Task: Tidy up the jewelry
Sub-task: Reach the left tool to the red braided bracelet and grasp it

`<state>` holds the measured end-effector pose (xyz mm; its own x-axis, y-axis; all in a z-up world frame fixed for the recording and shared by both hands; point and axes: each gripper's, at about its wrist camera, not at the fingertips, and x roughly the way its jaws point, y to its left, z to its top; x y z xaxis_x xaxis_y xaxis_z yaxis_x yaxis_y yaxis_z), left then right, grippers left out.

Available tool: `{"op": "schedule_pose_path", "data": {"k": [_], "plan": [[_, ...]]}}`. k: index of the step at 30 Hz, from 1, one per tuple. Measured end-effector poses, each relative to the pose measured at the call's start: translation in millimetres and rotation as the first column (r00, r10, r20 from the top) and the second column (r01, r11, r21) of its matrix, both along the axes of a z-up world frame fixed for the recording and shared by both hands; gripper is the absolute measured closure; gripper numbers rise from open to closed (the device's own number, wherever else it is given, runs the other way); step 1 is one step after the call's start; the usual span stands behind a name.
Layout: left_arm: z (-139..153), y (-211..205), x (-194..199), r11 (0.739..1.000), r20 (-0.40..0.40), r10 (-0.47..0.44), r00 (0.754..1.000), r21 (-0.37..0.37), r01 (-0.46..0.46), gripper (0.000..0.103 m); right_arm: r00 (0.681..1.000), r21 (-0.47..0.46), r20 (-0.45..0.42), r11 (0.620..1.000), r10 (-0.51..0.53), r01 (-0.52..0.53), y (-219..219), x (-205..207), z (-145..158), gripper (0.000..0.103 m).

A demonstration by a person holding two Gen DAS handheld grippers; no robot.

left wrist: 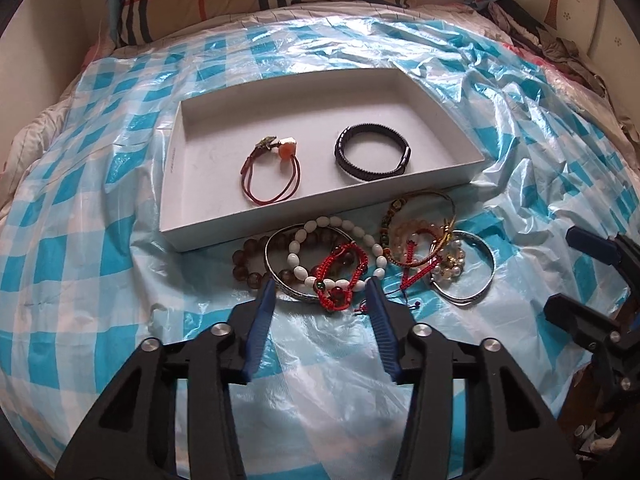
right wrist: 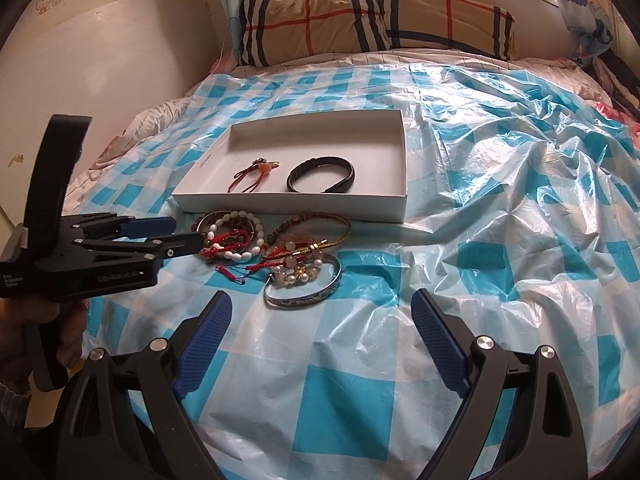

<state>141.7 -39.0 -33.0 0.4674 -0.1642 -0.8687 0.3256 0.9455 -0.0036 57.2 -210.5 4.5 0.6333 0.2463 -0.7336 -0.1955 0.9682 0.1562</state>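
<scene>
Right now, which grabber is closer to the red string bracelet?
Left. The left gripper has its fingertips on either side of the red string bracelet in the pile. The right gripper hangs farther off, open, near the silver bangle.

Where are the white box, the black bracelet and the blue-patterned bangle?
white box (left wrist: 280,218), left wrist view, near wall.
black bracelet (left wrist: 362,172), left wrist view, front of band.
blue-patterned bangle (right wrist: 308,300), right wrist view, near rim.
</scene>
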Motion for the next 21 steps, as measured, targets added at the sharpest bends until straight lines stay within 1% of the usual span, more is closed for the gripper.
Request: {"op": "schedule_pose_path", "data": {"k": [1,2,3,5,8,11,16,18,19,20,21], "plan": [[-6.4,-0.7,4.3,1.000,-0.020,-0.002,1.000,0.013,0.002,0.083,1.000,-0.001,0.004,1.000,-0.001,0.001,-0.3,4.0,0.0,0.014],[-12.3,-1.4,6.9,0.999,-0.034,-0.011,0.999,0.033,0.012,0.094,1.000,-0.002,0.007,1.000,-0.001,0.001,-0.2,8.7,-0.5,0.014],[-16.5,-1.6,7.3,0.998,-0.037,-0.019,0.999,0.057,0.021,0.099,1.000,-0.003,0.007,1.000,0.001,-0.001,0.0,14.1,-1.5,0.014],[-18.6,2.2,4.5,0.997,-0.042,-0.037,0.998,0.062,0.039,0.100,1.000,0.000,0.004,1.000,0.006,-0.006,0.9,26.3,-4.2,0.014],[-16.6,15.7,-0.6,0.998,-0.048,-0.030,0.998,0.058,0.032,0.101,1.000,0.011,-0.014,1.000,0.014,-0.014,3.3,47.8,-11.2,0.014],[-11.9,36.5,-6.7,1.000,-0.066,-0.007,0.998,0.002,0.007,0.101,0.999,0.022,-0.038,1.000,0.020,-0.019,6.7,69.3,-19.7,0.014],[-8.7,57.8,-14.2,0.999,-0.076,0.005,0.997,-0.034,-0.008,0.101,0.993,0.047,-0.116,0.999,0.018,-0.013,10.2,103.3,-43.2,0.015],[-10.7,59.2,-15.2,0.999,-0.079,0.004,0.997,-0.036,-0.007,0.101,0.988,0.035,-0.150,0.999,0.023,-0.018,14.2,112.7,-55.9,0.027],[-11.5,59.2,-15.2,0.999,-0.079,0.005,0.997,-0.037,-0.008,0.101,0.988,0.027,-0.156,0.999,0.020,-0.016,14.7,115.8,-60.6,0.030],[-12.0,59.3,-15.5,0.999,-0.079,0.007,0.997,-0.039,-0.010,0.101,0.988,0.024,-0.154,1.000,0.020,-0.016,14.8,116.0,-62.5,0.047],[-11.7,59.2,-15.9,0.999,-0.076,0.011,0.997,-0.040,-0.014,0.101,0.988,0.039,-0.154,0.999,0.025,-0.019,13.1,115.3,-62.5,0.076]]}}
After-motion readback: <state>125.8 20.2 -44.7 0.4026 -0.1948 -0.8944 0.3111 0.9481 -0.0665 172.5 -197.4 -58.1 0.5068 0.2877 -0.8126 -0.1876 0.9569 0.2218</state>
